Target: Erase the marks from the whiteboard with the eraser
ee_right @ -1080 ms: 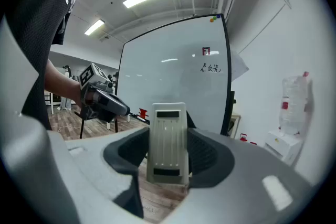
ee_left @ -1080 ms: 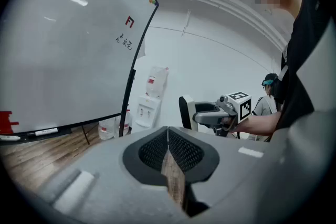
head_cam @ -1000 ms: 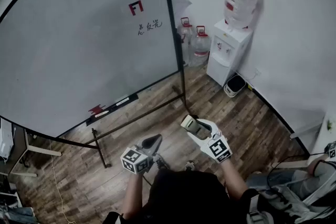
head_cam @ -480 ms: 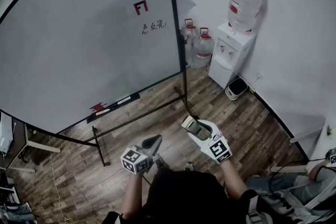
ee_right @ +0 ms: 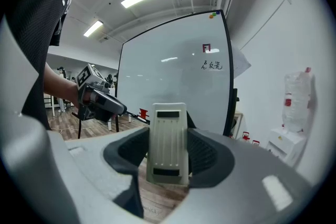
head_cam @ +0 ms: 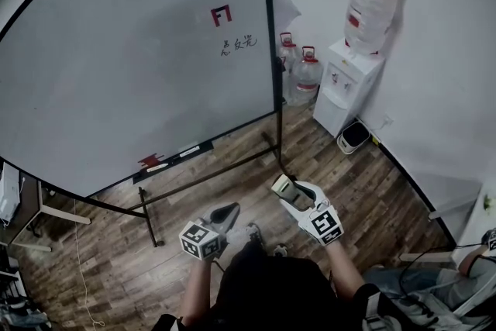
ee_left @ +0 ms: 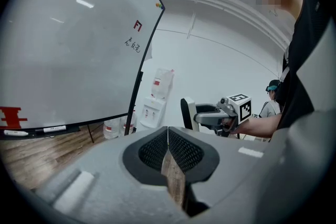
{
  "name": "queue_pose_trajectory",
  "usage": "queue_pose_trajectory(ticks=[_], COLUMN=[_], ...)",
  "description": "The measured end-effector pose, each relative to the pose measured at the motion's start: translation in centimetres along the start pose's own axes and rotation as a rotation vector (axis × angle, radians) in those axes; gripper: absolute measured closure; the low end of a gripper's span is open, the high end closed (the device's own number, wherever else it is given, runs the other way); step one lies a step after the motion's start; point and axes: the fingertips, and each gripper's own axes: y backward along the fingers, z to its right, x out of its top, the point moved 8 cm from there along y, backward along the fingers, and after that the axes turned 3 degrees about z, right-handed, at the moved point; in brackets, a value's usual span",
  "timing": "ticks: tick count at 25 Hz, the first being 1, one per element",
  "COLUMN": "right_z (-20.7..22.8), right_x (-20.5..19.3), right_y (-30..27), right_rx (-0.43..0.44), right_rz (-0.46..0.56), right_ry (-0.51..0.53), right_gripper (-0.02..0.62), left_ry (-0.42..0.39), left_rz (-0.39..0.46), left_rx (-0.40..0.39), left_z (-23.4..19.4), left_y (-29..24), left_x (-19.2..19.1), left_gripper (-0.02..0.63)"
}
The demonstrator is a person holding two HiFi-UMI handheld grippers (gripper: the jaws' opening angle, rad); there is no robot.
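Observation:
A large whiteboard [head_cam: 116, 74] on a black stand fills the upper left of the head view. Near its top right are a red logo [head_cam: 222, 15] and black handwritten marks [head_cam: 237, 43]; the same marks [ee_right: 210, 65] show in the right gripper view. My right gripper [head_cam: 284, 187] is shut on a pale eraser [ee_right: 167, 141], held upright between the jaws, well short of the board. My left gripper [head_cam: 230, 211] is shut with nothing in it, low beside the right one. The tray [head_cam: 174, 158] under the board holds markers and a red item [head_cam: 150, 160].
A water dispenser [head_cam: 346, 85] with a wrapped bottle stands by the right wall, with two water jugs [head_cam: 298, 66] and a small bin [head_cam: 355, 136] beside it. Another person sits at the lower right [head_cam: 465, 267]. The floor is wood planks [head_cam: 232, 167]. A desk leg shows at the left [head_cam: 54, 217].
The head view has swung slightly, so the board and dispenser sit further right in the picture. Both grippers keep their pose and the eraser stays held.

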Motion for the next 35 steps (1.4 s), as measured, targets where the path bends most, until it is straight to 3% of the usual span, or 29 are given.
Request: queue_pose_trajectory(ticks=[4, 25, 35], right_z=[0.5, 3.5, 4.7], right_x=[0.4, 2.7, 4.1], right_y=[-1.7, -11.3, -17.2], right_rx=[-0.005, -0.061, -0.046], right_rz=[-0.008, -0.040, -0.024], right_ry=[0.006, 0.010, 0.044], right_gripper=[0.364, 0.365, 0.364], left_ry=[0.033, 0.019, -0.001], left_rz=[0.008, 0.025, 0.035], left_rx=[-0.020, -0.078, -0.053], left_z=[-1.4, -12.7, -18.7], left_y=[-0.4, -3.1, -3.0], left_x=[1.0, 4.3, 5.5], left_gripper=[0.592, 0.592, 0.592])
